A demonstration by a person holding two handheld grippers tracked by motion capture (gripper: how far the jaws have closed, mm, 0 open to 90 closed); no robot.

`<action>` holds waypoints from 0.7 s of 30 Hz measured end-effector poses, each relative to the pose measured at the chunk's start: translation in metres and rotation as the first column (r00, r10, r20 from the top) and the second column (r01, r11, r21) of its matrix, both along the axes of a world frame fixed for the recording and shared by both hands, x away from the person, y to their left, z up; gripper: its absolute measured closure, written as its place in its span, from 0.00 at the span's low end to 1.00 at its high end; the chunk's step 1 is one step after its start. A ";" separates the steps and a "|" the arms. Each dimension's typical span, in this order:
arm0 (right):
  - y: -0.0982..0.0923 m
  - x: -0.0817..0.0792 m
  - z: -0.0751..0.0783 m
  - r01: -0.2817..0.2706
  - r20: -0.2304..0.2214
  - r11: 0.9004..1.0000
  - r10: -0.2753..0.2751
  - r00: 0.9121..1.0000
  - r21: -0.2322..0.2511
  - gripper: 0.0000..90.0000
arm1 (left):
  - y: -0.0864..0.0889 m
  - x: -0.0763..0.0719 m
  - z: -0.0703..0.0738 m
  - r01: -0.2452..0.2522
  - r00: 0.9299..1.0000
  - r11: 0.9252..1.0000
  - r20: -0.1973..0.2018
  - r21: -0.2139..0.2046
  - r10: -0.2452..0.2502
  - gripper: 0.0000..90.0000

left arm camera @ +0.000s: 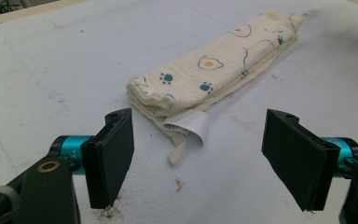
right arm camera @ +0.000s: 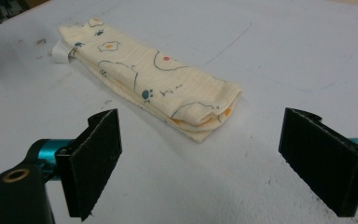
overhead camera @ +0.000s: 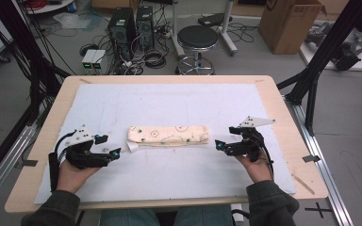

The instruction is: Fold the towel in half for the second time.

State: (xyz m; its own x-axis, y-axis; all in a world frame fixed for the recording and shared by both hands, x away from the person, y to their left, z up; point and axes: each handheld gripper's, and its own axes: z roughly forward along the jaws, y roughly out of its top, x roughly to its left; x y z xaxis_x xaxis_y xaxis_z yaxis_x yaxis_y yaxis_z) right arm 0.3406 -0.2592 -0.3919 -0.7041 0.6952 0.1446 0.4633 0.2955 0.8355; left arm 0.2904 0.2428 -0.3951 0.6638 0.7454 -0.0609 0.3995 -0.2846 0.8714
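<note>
Folded cloth in plain sight; white tag partly tucked under.

Folded cloth mid-mat; left tongs left, right tongs right, both apart.

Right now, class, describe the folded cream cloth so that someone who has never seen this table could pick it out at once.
Start at the wooden table covered by a white sheet. Near the sheet's middle, between the left gripper and the right gripper, lies a long folded cream cloth. Its printed fried eggs and blue paw marks, and the white tag curling from its left end, set it apart.
</note>
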 end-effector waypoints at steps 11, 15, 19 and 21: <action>-0.005 -0.011 -0.005 0.001 0.000 1.000 -0.001 1.000 -0.006 0.14 | 0.001 -0.011 -0.006 0.003 1.000 1.000 -0.002 0.001 -0.003 0.28; -0.009 -0.016 -0.008 0.003 0.005 1.000 -0.003 1.000 -0.001 0.13 | 0.000 -0.017 -0.007 0.002 1.000 1.000 0.004 0.009 -0.002 0.28; -0.013 -0.022 -0.011 0.005 -0.003 1.000 -0.005 1.000 0.007 0.14 | 0.001 -0.022 -0.007 0.004 1.000 1.000 0.008 0.005 -0.004 0.28; -0.015 -0.024 -0.013 0.007 -0.001 1.000 -0.007 1.000 0.005 0.13 | 0.002 -0.025 -0.007 0.003 1.000 1.000 0.010 0.009 -0.003 0.28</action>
State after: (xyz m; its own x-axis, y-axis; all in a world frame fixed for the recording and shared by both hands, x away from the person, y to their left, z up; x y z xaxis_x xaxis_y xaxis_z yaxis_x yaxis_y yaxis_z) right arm 0.3165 -0.2744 -0.4047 -0.6989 0.6994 0.1493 0.4666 0.2877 0.8364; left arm 0.2652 0.2450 -0.4023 0.6669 0.7436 -0.0477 0.3897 -0.2936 0.8729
